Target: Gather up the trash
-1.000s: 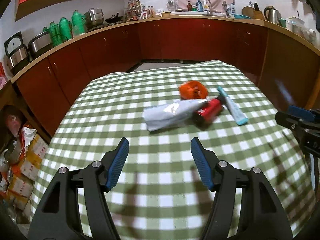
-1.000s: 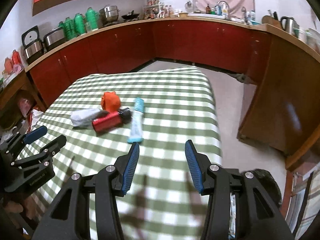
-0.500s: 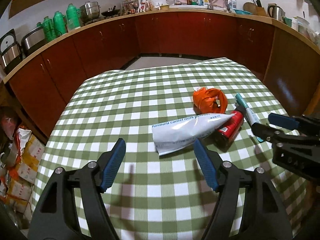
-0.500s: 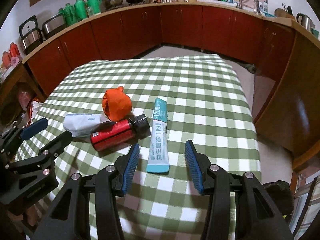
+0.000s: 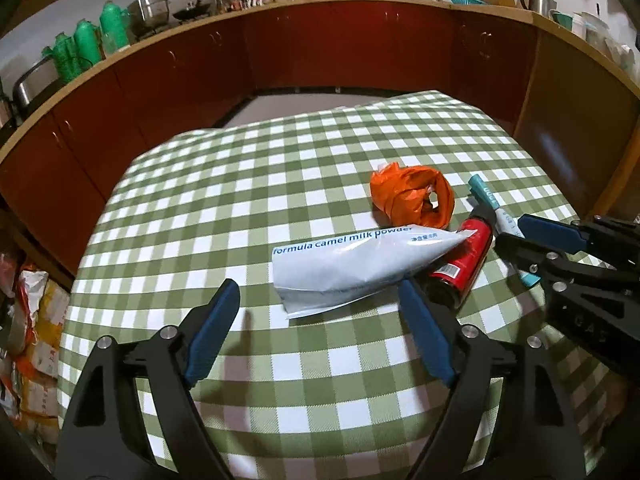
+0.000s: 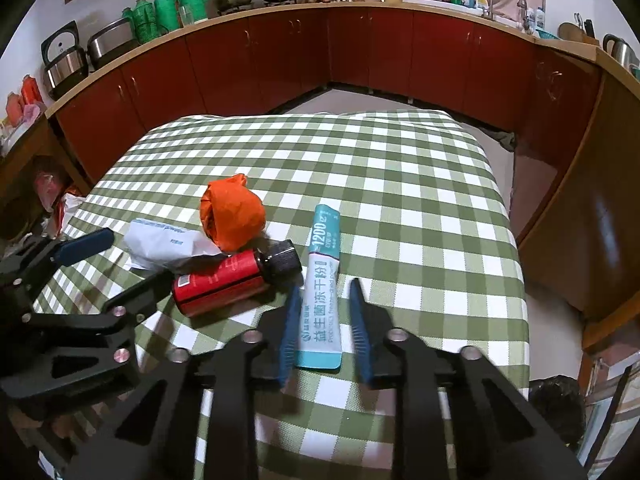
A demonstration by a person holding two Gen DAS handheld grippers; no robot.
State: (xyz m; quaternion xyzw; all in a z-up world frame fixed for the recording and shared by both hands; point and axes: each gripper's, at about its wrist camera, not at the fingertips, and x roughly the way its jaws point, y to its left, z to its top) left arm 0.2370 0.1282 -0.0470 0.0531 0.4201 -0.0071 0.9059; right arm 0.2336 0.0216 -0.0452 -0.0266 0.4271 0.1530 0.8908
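- a counter [image 6: 420, 200] under a green-and-white checked cloth carries four pieces of trash bunched together toward its near edge.
- the right claw [image 6: 325, 334] is open, its two blue-padded fingers [image 6: 289, 332] spread on either side of the near end of a teal-and-white sachet [image 6: 322, 288]; the sachet lies flat between them with a gap on each side, its far end pointing at the counter's far edge.
- just left of the sachet lies a red bottle [image 6: 220, 282] on its side, its black cap [image 6: 285, 258] next to the sachet.
- an orange crumpled bag [image 6: 232, 212] sits just beyond the bottle, toward the counter's middle.
- a white milk-powder pouch [image 5: 356, 266] lies flat to the left of the bottle, its narrow end resting over the bottle's body.
- the left claw [image 5: 318, 334] is open and empty, low over the near left part of the counter; the pouch's wide end lies just ahead of it, nearer its right finger, not between the pads.
- the two claws are side by side, each showing at the edge of the other's view.
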